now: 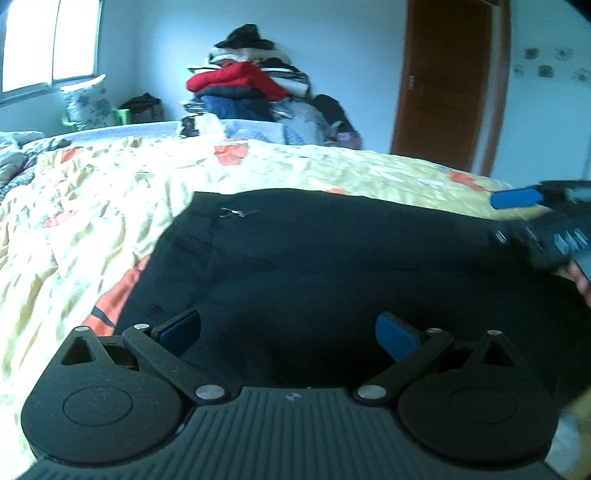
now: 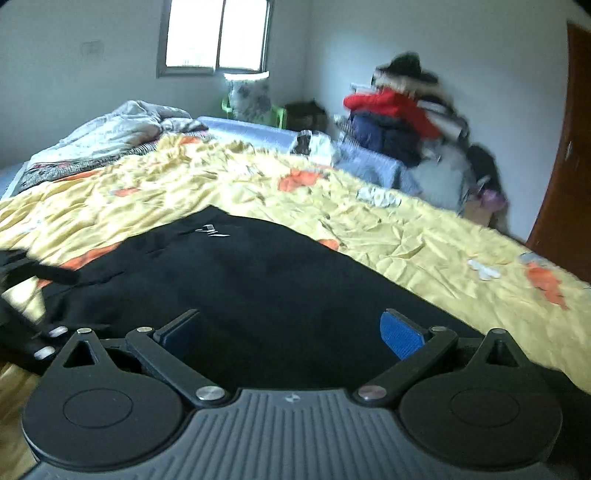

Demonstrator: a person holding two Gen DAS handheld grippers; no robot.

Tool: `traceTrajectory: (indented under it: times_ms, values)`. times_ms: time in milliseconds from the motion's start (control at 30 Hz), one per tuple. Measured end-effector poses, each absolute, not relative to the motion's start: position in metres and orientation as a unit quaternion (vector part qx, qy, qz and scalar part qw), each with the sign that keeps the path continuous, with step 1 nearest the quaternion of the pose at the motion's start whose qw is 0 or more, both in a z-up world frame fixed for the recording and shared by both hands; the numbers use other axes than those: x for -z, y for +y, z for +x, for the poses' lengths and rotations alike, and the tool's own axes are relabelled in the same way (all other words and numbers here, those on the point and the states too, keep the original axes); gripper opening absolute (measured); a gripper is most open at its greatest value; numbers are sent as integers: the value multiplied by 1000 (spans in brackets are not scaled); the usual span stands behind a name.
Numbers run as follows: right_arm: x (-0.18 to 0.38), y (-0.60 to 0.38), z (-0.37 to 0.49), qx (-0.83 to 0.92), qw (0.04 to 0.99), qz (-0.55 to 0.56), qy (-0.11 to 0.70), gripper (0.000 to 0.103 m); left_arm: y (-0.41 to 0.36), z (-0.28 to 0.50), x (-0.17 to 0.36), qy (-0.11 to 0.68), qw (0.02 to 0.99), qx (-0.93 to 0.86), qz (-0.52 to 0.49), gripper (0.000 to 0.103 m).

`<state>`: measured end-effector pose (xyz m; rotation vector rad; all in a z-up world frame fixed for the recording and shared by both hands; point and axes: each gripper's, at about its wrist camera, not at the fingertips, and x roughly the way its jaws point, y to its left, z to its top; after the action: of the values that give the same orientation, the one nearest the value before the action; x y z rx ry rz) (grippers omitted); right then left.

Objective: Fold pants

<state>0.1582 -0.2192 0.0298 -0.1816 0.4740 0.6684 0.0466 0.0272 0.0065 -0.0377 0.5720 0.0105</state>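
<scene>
Black pants lie spread flat on a yellow flowered bedspread, with a small white logo near their far left corner. My left gripper hovers open just above the near part of the cloth, blue pads wide apart and nothing between them. The right gripper shows at the right edge of the left wrist view, one blue pad above the pants' right side. In the right wrist view the pants fill the near middle, and my right gripper stands open over them, holding nothing.
A tall pile of clothes with a red jacket stands beyond the bed's far edge. A brown door is at the right. A rumpled grey quilt lies at the bed's far left, under a window.
</scene>
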Motion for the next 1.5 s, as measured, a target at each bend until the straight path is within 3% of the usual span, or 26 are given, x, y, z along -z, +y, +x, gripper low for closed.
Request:
traceTrajectory:
  times_ms: [133,267,533,600,633,667,767,933,1100,1267,1433,1467,1500]
  values:
    - [-27,-208,234,-347,899,-70,257,102,34,60,4,300,954,-19,-20,102]
    - [-16,-191,301,-353,882,-81,301,86,35,68,19,318,948,-15,-7,103]
    - [14,-168,377,-388,836,-132,364,85,32,70,26,318,948,-5,4,103]
    - [16,-171,380,-409,830,-118,362,70,32,70,28,319,948,-6,7,103]
    - [14,-172,377,-421,826,-118,355,35,31,69,28,319,948,-6,8,103]
    - [12,-172,375,-429,824,-113,353,15,31,71,28,320,948,-6,8,103]
    - [10,-164,351,-417,835,-164,320,6,33,73,26,319,948,4,10,102]
    - [-5,-159,283,-410,849,-241,230,4,51,86,5,309,950,8,-43,102]
    - [-17,-161,192,-433,831,-311,162,4,92,113,-25,289,938,-3,-194,102]
    - [-4,-169,140,-451,809,-341,163,4,129,147,-20,313,877,23,-365,102]
    - [4,-174,137,-449,815,-323,171,4,142,188,-13,333,854,1,-401,102]
    - [4,-172,137,-448,816,-324,169,4,145,194,-11,336,849,-5,-407,98]
    - [4,-171,137,-447,817,-323,167,4,149,198,-10,337,846,-8,-413,85]
